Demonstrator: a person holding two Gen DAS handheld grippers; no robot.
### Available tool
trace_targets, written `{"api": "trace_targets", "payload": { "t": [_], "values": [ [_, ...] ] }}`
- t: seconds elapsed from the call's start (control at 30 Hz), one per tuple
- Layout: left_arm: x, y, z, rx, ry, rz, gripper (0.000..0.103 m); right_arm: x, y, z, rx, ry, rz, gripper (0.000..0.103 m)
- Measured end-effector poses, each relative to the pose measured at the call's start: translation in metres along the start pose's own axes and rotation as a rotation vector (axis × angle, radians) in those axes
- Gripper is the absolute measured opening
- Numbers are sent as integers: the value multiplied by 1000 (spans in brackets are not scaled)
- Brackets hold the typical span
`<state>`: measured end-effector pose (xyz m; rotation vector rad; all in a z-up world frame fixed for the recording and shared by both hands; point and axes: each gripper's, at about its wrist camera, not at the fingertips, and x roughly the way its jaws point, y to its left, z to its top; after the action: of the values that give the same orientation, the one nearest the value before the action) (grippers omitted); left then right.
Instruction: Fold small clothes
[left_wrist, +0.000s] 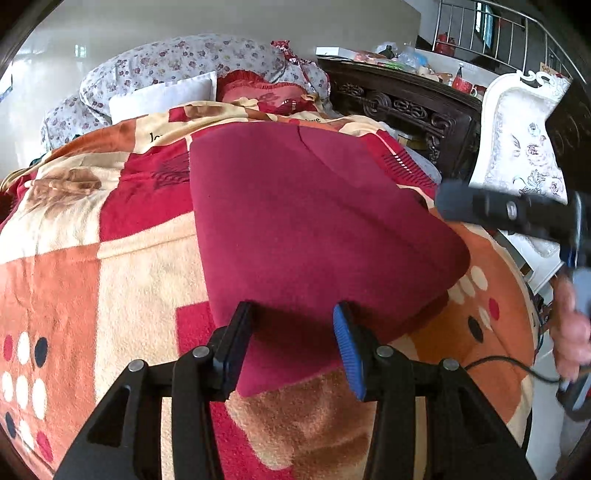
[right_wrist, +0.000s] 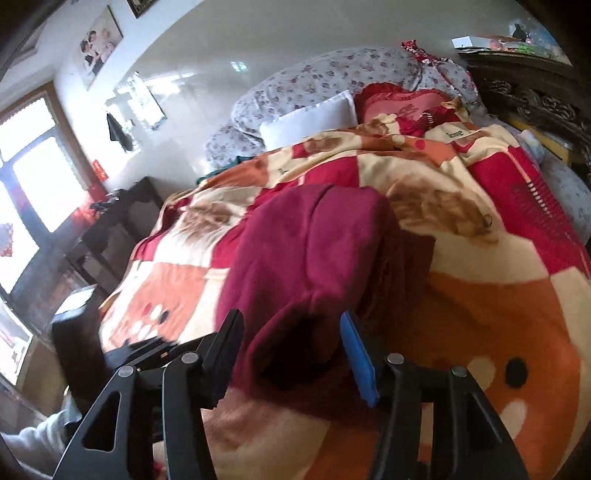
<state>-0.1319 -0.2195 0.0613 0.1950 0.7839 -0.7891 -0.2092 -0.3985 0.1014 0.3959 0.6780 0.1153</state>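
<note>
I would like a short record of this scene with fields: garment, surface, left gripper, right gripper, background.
garment: dark red fleece garment, folded, lying flat
surface: orange, red and cream patterned blanket on a bed
left gripper: open, garment's near corner between its jaws, pads not pressing
right gripper: open, garment's edge between its jaws
background: white pillow, floral grey quilt

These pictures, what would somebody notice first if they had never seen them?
Probably the dark red cloth lying in the middle of the bright orange, red and cream blanket that covers the bed. Its near edge sits between the open fingers of the left gripper. Behind, a flowery pillow leans by the wall.
</note>
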Motion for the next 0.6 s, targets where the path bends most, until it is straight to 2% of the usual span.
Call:
{"api": "trace_targets", "payload": {
  "t": [0.07, 0.1, 0.13, 0.17, 0.2, 0.23, 0.27, 0.37, 0.5, 0.6],
  "values": [
    [0, 1, -2, -1, 6, -5, 44, 9, 2, -10, -9, 23, 18, 59],
    [-1, 1, -2, -2, 12, -6, 44, 13, 1, -14, -8, 37, 14, 53],
    [-1, 2, -3, 0, 19, -6, 44, 17, 1, -18, -6, 46, 8, 43],
    [-2, 2, -4, 4, 24, -9, 44, 17, 2, -20, -13, 43, 20, 38],
    [-3, 2, -5, 8, 26, -9, 44, 17, 3, -21, -32, 33, 31, 20],
    [-4, 3, -5, 9, 29, -6, 44, 17, 4, -21, -49, 24, 9, 10],
    [-7, 3, -6, 7, 31, -5, 44, 16, 2, -23, -49, 15, -24, 10],
    [-22, 8, -10, -2, 12, -19, 45, 9, -14, -34, 13, 22, -2, 8],
    [-25, 14, -11, -15, 6, 1, 45, 31, -30, -65, 49, 119, -68, 7],
    [-24, 15, -6, -36, 4, 6, 45, 23, -22, -59, 8, 104, -87, 8]
  ]
}}
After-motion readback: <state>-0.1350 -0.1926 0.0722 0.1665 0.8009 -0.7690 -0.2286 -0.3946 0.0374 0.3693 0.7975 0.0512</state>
